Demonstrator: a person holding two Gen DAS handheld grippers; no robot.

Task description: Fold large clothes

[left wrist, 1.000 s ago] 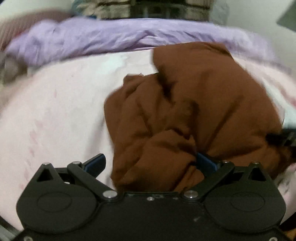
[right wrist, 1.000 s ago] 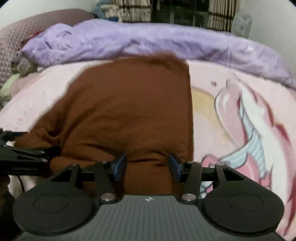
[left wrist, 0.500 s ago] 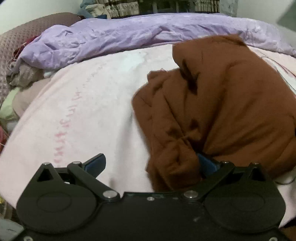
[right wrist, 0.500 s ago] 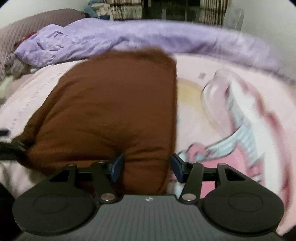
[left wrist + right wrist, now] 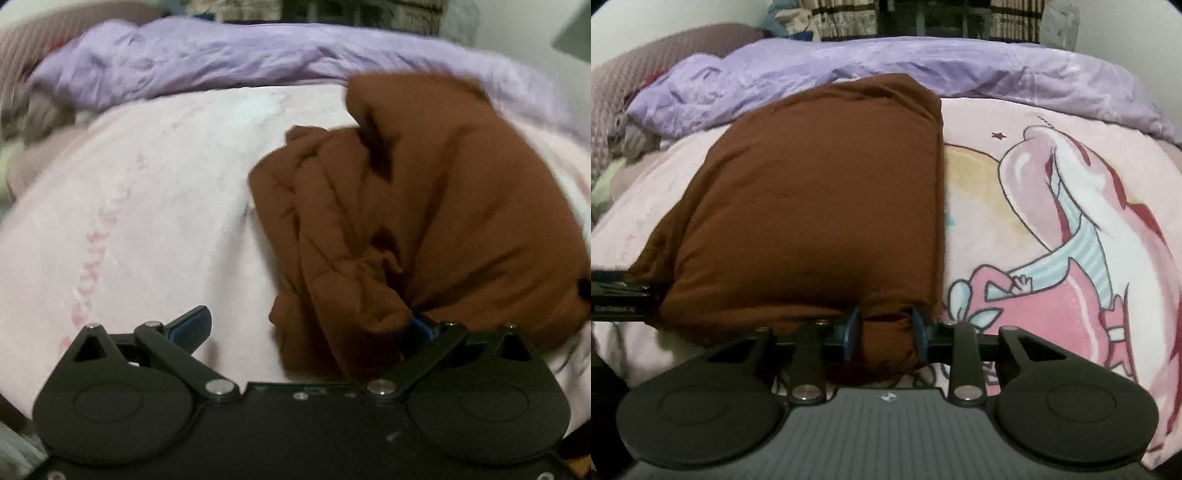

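A brown garment (image 5: 820, 206) lies folded in a thick rectangle on the pink blanket (image 5: 1052, 221); its left side is bunched in loose folds (image 5: 332, 240). My right gripper (image 5: 884, 332) is at the garment's near edge. Its jaws are closing, and a fold of brown cloth fills the gap and touches both blue pads (image 5: 851, 330). My left gripper (image 5: 306, 328) stands wide open at the garment's near left corner. Brown cloth drapes over its right finger (image 5: 421, 328), and its left finger (image 5: 192, 326) is over bare blanket. The left gripper's body also shows at the left edge of the right wrist view (image 5: 617, 295).
A crumpled purple duvet (image 5: 886, 66) runs along the far side of the bed. A mauve knitted cushion (image 5: 665, 44) and some bundled clothes (image 5: 631, 144) sit at the far left. The blanket carries a cartoon print (image 5: 1071, 258) to the right of the garment.
The right gripper's jaws have drawn together from wide apart onto the garment's near edge. The left gripper has stayed open with the cloth over its right finger.
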